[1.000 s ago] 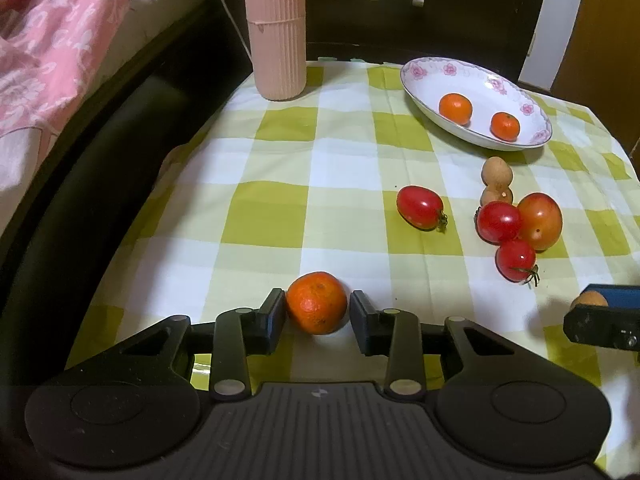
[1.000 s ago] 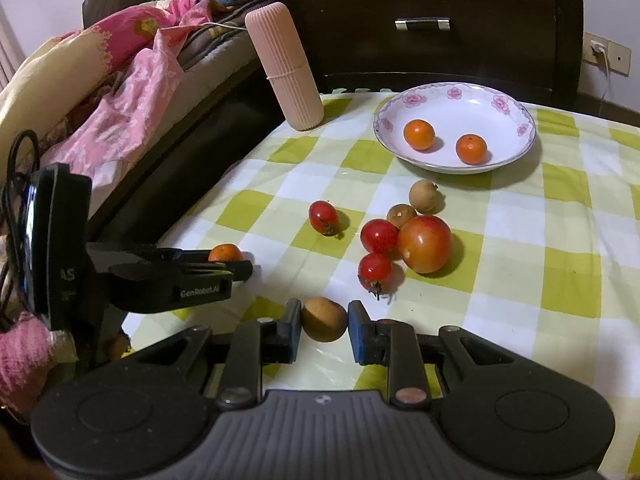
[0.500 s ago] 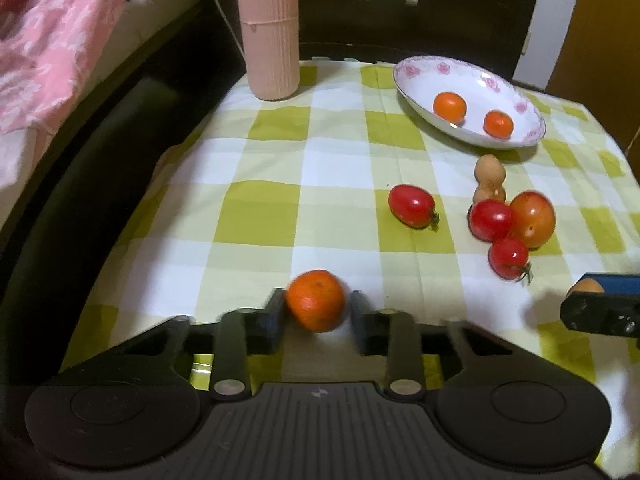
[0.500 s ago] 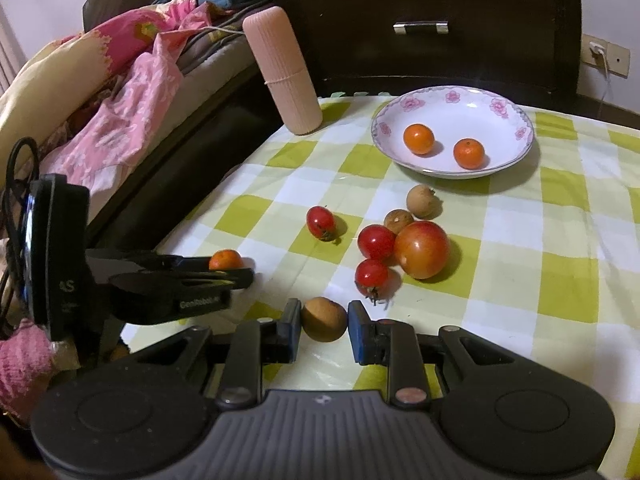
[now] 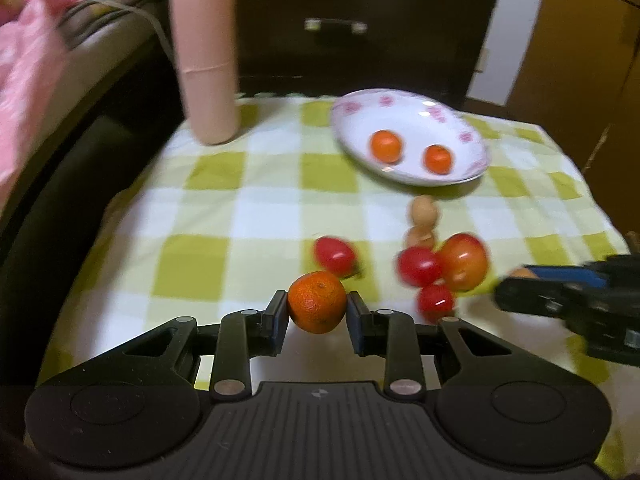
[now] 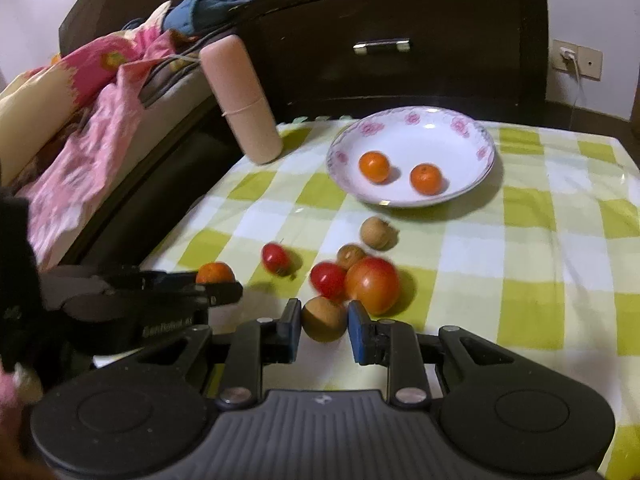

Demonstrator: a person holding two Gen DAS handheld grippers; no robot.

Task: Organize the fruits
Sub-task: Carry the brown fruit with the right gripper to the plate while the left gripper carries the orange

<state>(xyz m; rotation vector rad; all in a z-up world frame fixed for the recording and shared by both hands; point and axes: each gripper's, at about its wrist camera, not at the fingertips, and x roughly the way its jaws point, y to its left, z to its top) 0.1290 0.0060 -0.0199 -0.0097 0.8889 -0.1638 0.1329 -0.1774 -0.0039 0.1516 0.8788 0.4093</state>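
My left gripper [image 5: 317,314] is shut on an orange tangerine [image 5: 317,302] and holds it above the checked cloth; it also shows in the right wrist view [image 6: 215,273]. My right gripper [image 6: 324,326] is shut on a brown longan [image 6: 324,319], raised off the cloth. A white flowered bowl [image 6: 472,136] at the back holds two tangerines [image 6: 374,166]. Red tomatoes [image 6: 328,279], a larger orange-red fruit [image 6: 372,285] and two longans [image 6: 376,233] lie in a cluster on the cloth between grippers and bowl.
A tall pink ribbed cup [image 6: 242,100] stands at the table's back left. A dark wooden drawer unit [image 6: 400,40] stands behind the table. A bed with pink bedding [image 6: 80,112] runs along the left edge.
Both grippers have lifted their fruit off the cloth and moved forward toward the bowl. The left tangerine now sits higher, over the tomatoes.
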